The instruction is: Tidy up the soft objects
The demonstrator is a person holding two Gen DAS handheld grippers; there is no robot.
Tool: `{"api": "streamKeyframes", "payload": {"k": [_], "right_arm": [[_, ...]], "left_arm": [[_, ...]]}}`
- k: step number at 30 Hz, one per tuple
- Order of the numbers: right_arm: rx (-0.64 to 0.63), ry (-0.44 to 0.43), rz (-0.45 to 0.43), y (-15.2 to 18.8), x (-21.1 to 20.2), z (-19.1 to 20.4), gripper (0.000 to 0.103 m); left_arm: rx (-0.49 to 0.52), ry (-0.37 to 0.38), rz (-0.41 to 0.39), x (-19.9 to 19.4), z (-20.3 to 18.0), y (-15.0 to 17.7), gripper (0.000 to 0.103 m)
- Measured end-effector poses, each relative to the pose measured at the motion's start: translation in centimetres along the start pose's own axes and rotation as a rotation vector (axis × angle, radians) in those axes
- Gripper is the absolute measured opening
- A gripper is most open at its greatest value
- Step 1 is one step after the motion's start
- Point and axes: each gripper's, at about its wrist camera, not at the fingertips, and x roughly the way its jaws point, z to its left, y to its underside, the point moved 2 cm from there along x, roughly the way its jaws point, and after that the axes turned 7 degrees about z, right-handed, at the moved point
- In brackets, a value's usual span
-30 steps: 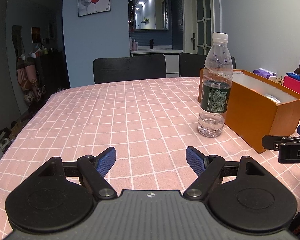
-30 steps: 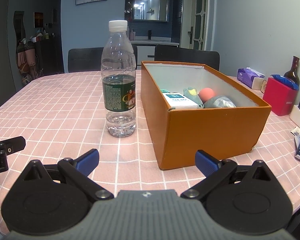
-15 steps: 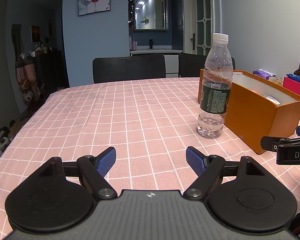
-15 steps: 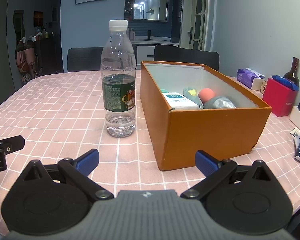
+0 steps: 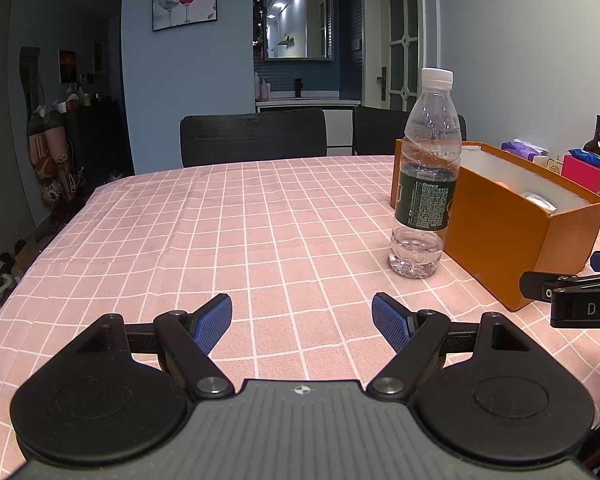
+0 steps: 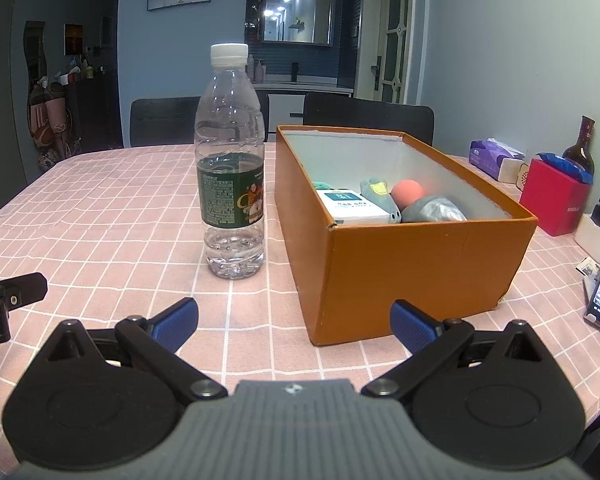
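Both grippers' fingers (image 5: pixel 216 322) are spread, empty; the thin clear plastic bottle (image 6: pixel 231 168), nearly empty, looks light and crushable, best gripped mid-label.

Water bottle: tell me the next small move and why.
Probably swing the open left gripper right toward the water bottle. It stands upright beside the orange box, outside it, while the soft items already lie inside; both grippers are empty.
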Motion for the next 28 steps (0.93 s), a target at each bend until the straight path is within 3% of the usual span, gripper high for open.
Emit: {"api": "streamKeyframes", "payload": {"k": [28], "right_arm": [[0.004, -0.005, 0.009, 0.21, 0.22, -0.19, 0.1]], "left_arm": [[0.001, 0.001, 0.001, 0.04, 0.22, 0.08, 0.093]]}}
